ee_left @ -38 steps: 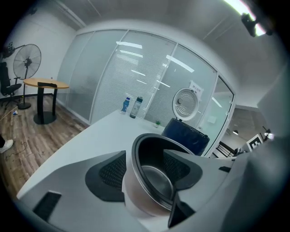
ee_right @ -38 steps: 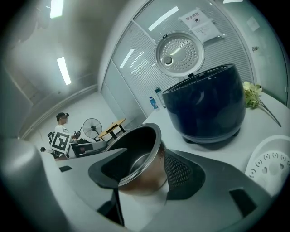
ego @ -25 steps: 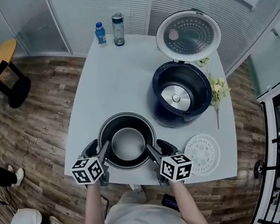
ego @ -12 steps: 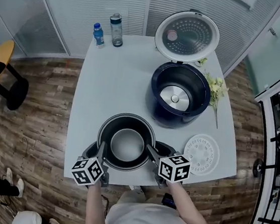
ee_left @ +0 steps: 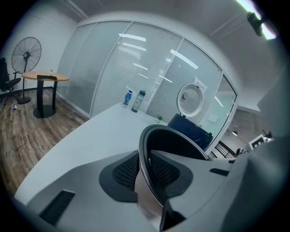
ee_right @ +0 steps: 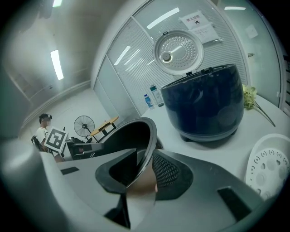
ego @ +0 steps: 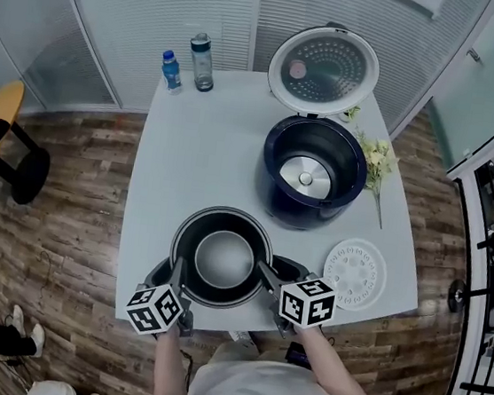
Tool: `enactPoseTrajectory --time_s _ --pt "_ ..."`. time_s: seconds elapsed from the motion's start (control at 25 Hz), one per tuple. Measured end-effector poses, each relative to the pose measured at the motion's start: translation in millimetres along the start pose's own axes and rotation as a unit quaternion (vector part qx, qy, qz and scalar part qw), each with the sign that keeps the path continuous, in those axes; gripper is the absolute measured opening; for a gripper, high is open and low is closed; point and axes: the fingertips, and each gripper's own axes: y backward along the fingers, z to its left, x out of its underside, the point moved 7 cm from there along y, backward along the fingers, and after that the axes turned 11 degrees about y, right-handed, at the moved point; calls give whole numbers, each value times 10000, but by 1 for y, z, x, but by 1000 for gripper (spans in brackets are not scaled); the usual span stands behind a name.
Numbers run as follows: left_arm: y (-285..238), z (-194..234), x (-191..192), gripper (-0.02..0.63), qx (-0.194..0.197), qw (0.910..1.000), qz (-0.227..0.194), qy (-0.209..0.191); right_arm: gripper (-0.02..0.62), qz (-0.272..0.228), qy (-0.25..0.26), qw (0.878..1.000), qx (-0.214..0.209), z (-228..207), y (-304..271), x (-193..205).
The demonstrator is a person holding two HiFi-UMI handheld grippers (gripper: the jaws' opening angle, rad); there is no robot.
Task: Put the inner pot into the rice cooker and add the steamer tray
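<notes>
**Both grippers clamp the inner pot's rim, cooker waiting beyond**

Seen from the head view, the dark inner pot (ego: 222, 258) sits at the near edge of a white table (ego: 199, 150), held from opposite sides. The left gripper (ego: 176, 275) has just been closing its jaws. Its own view shows the pot's left wall pinched between the ribbed pads (ee_left: 124, 171), one inside the pot and one outside. The right gripper (ego: 265, 272) has likewise just been closing, and its pads (ee_right: 168, 174) press on the right wall in the same way.

Beyond the right gripper's fingertips stands the navy rice cooker (ego: 313, 169), its lid (ego: 323, 69) raised and its cavity empty. The white steamer tray (ego: 356, 273) lies flat just right of the right gripper, not touching it.

The risks probably lie in the lift. Each gripper holds only a thin, smooth, curved wall. If one side rises faster than the other, the pot could tilt and slide out of the pads. Pulling the two grippers apart could also loosen both grips. Lowered off-centre, the pot may catch on the cooker's rim. A wide swing of the right gripper might nudge the tray toward the table's edge.
</notes>
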Motion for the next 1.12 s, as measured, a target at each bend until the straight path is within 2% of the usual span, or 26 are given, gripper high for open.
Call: enactPoseTrajectory --time_s 0.44,1.12 --pt "23 -13 -23 75 168 9982 -568 42 112 -464 262 9985 -130 14 16 -30" --pt "55 -71 -71 77 849 9879 -1227 -419 104 -1366 294 9901 -102 18 66 -80"
